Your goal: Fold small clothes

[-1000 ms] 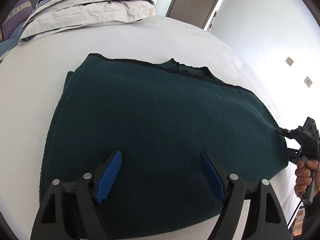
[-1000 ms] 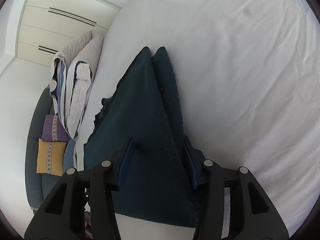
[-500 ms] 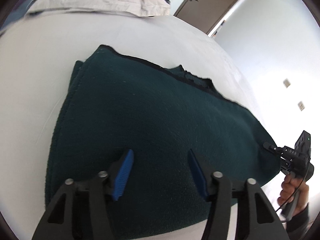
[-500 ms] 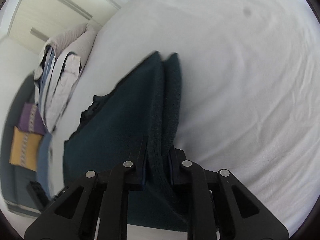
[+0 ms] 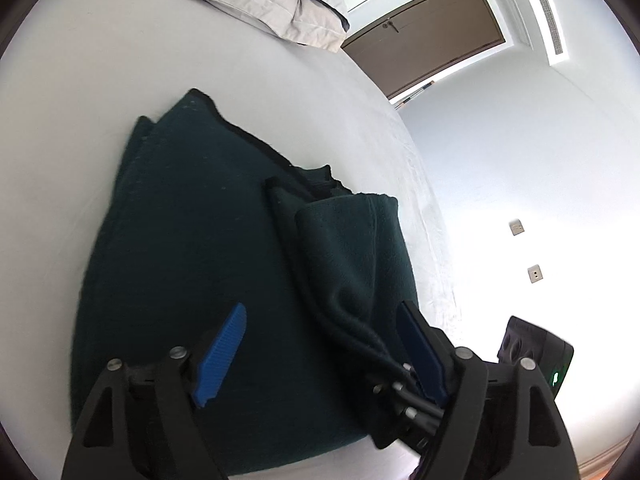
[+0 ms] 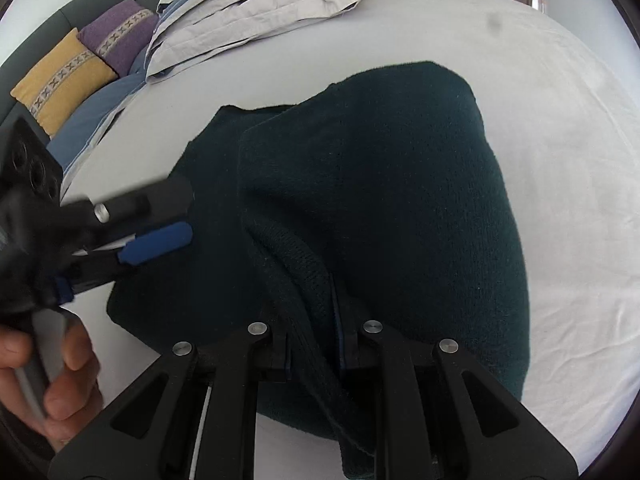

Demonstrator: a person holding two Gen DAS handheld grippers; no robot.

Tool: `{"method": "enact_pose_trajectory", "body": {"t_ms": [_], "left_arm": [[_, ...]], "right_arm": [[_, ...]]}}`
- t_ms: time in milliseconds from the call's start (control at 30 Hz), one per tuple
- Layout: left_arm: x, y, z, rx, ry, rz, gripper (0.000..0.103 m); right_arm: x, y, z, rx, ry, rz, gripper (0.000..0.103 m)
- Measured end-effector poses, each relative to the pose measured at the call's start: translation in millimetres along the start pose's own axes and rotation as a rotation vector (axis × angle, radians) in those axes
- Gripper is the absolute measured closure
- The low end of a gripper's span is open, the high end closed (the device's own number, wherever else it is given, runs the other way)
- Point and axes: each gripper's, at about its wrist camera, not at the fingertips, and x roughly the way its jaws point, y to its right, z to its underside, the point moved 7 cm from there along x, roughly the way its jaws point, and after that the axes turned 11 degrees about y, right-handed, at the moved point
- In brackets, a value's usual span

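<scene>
A dark green knit garment (image 5: pixel 192 264) lies folded on the white bed (image 5: pixel 80 120). My right gripper (image 6: pixel 312 320) is shut on the garment's right edge (image 6: pixel 304 288) and has carried it up and over toward the left, so a fold (image 6: pixel 380 184) bulges over the rest. My left gripper (image 5: pixel 320 344) is open just above the garment's near part, its blue pads (image 5: pixel 220 356) apart with nothing between them. It also shows in the right wrist view (image 6: pixel 160 220) at the left, held by a hand (image 6: pixel 48 380). The right gripper's fingers (image 5: pixel 400 396) show in the left wrist view.
Folded grey and blue bedding (image 6: pixel 256 12) lies at the head of the bed, with yellow (image 6: pixel 60 80) and purple (image 6: pixel 120 32) cushions beside it. A brown door (image 5: pixel 432 32) and white wall with sockets (image 5: pixel 534 274) are to the right.
My right gripper shut on the garment's right edge, then lifted and swung it left over the garment. My left gripper's jaws narrowed, then opened wide again, and stay near the front.
</scene>
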Motion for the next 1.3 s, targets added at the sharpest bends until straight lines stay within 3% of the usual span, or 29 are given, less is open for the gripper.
{"method": "enact_pose_trajectory", "body": {"t_ms": [167, 200, 233, 300, 367, 433, 500, 633, 767, 933, 1000, 1067, 1133, 1300], "left_arm": [[28, 13, 5, 0.003, -0.070, -0.025, 0.023], [36, 16, 8, 0.010, -0.096, -0.033, 0.028], [41, 16, 10, 0.013, -0.112, -0.040, 0.035], [54, 16, 15, 0.033, -0.156, -0.079, 0.074], [56, 15, 16, 0.049, -0.167, -0.097, 0.081], [54, 13, 14, 0.047, -0.176, -0.089, 0.085], [52, 9, 10, 0.036, -0.183, -0.080, 0.087], [52, 12, 9, 0.057, -0.196, -0.079, 0.087], [56, 19, 6, 0.059, -0.203, -0.070, 0.088], [63, 21, -5, 0.064, -0.220, -0.049, 0.088], [62, 18, -8, 0.066, -0.229, -0.043, 0.089], [60, 19, -14, 0.073, -0.223, -0.041, 0.089], [55, 19, -24, 0.075, -0.212, -0.036, 0.089], [38, 12, -47, 0.118, -0.192, -0.051, 0.089]], "right_arm": [[-7, 3, 1, 0.005, 0.034, -0.031, 0.089], [-11, 4, 4, 0.008, 0.046, -0.044, 0.086], [-16, 5, 8, 0.014, 0.054, -0.053, 0.084], [-25, 7, 13, 0.010, 0.066, -0.058, 0.079], [-39, 6, 19, -0.016, 0.095, -0.060, 0.070], [-62, 6, 31, -0.066, 0.166, -0.035, 0.047], [-85, 11, 46, -0.134, 0.251, 0.039, 0.033], [-103, 8, 69, -0.206, 0.282, 0.063, 0.032], [-106, -16, 81, -0.378, 0.329, 0.100, 0.032], [-114, -46, 109, -0.599, 0.379, 0.134, 0.034], [-105, -50, 115, -0.671, 0.375, 0.192, 0.036], [-94, -46, 114, -0.703, 0.345, 0.232, 0.059], [-88, -43, 108, -0.679, 0.327, 0.248, 0.092], [-83, -69, 97, -0.706, 0.352, 0.201, 0.096]]}}
